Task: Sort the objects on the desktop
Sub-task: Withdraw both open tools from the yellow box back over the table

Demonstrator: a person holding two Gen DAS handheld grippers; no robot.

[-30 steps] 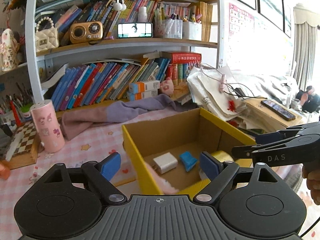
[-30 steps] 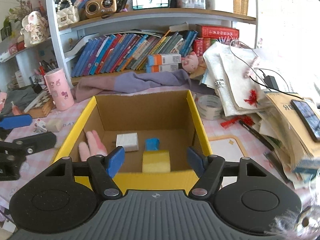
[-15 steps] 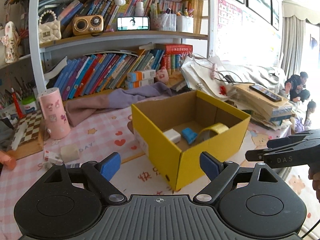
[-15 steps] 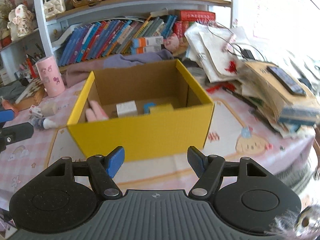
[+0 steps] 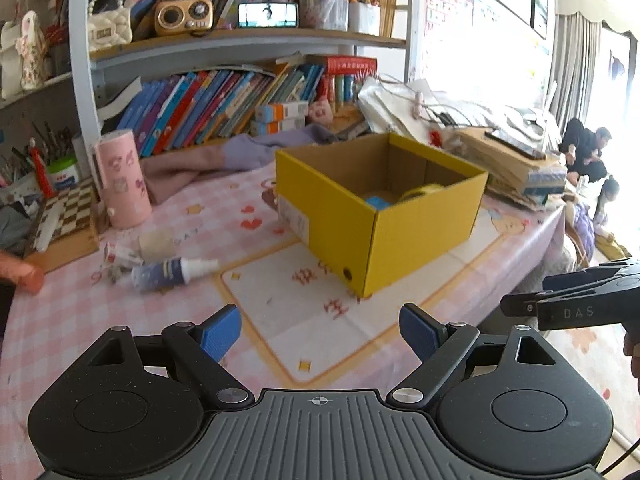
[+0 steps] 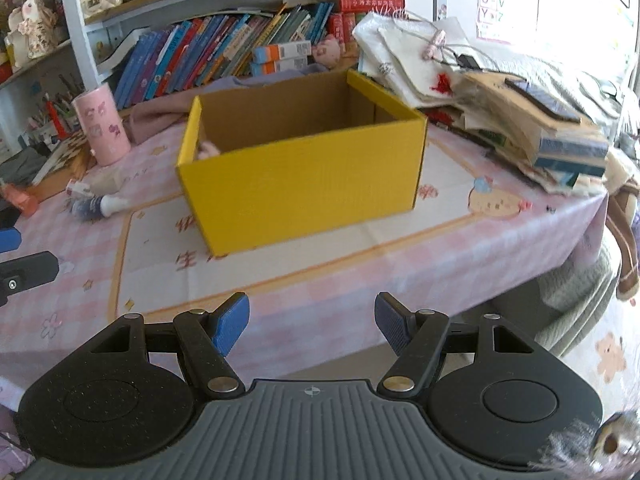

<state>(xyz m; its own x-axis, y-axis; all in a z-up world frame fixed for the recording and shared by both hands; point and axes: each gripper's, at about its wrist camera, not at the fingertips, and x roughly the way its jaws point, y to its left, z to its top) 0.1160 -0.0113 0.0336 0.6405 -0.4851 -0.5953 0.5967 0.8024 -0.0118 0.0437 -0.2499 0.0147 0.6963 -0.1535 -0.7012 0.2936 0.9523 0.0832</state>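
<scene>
A yellow cardboard box [image 5: 420, 224] [image 6: 304, 188] stands on the pink tablecloth. Inside it a blue item [image 5: 377, 202] and a yellow tape roll [image 5: 424, 190] show in the left wrist view, and a pink item [image 6: 208, 148] shows in the right wrist view. My left gripper [image 5: 320, 330] is open and empty, well back from the box above the table's front part. My right gripper [image 6: 312, 322] is open and empty, back over the table's front edge. A small spray bottle [image 5: 172, 272] [image 6: 96, 206] and a beige block [image 5: 156, 242] lie left of the box.
A pink cylinder [image 5: 122, 178] [image 6: 102, 128] and a checkered board [image 5: 66, 212] stand at the left. A purple cloth [image 5: 224, 156] lies behind the box. A pile of papers and books with a phone [image 6: 540, 120] fills the right. Bookshelves [image 5: 240, 100] rise behind.
Both grippers have pulled back and away from the box, which now looks smaller and farther. Both stay open and empty. The objects left of the box have come into view.
</scene>
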